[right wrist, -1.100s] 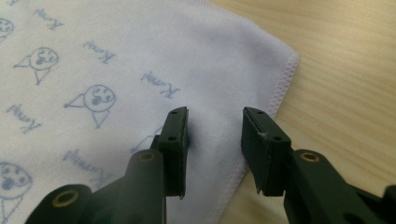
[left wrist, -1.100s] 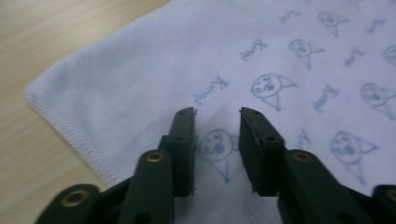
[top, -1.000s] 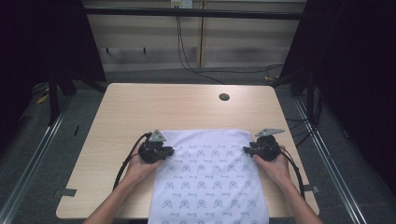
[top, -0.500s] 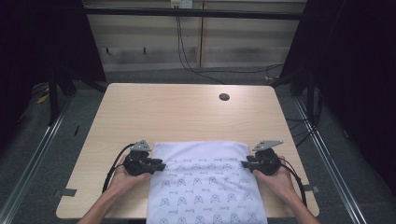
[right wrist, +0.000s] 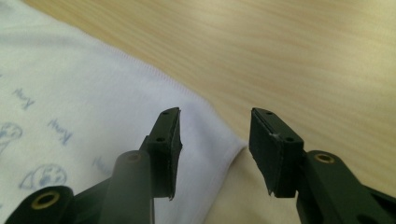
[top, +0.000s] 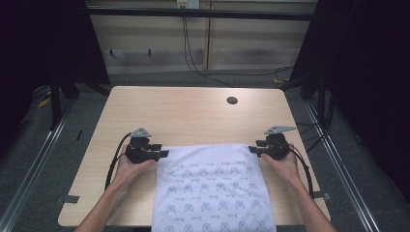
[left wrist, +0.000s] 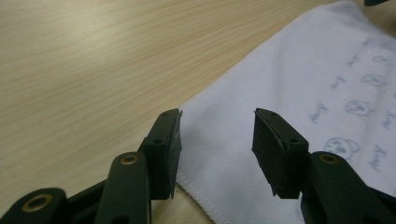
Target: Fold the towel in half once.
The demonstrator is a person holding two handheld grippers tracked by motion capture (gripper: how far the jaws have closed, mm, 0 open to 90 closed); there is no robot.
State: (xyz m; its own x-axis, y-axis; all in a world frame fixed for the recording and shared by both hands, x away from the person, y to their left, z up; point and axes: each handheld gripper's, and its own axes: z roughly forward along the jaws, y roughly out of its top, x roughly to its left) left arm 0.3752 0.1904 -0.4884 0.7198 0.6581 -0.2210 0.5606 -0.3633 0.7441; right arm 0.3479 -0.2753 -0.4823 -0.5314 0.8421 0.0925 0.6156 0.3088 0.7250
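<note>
A white printed cloth (top: 212,188) lay flat on the wooden bench (top: 193,116), filling the 6 o'clock part of the top and hanging over the near edge. The left claw (top: 163,154) sat at the cloth's far left corner, toward 8 o'clock of the bench centre, and the right claw (top: 252,149) sat at the far right corner, toward 4 o'clock. A small dark hole (top: 232,100) in the bench lay well apart at about 1 o'clock.

In the left gripper view the left claw (left wrist: 215,135) stood open, its jaws spread either side of the hemmed corner with nothing pinched between them. The right gripper view showed the same for the right claw (right wrist: 215,135): jaws apart, the corner of the cloth lying loose below the gap.

The step in hand looked like the corners being either just let go or about to be taken; the pictures alone did not settle which. If a fold or another spread was meant next, each claw would need to drop low enough to catch the thin hem against the bench before closing.
</note>
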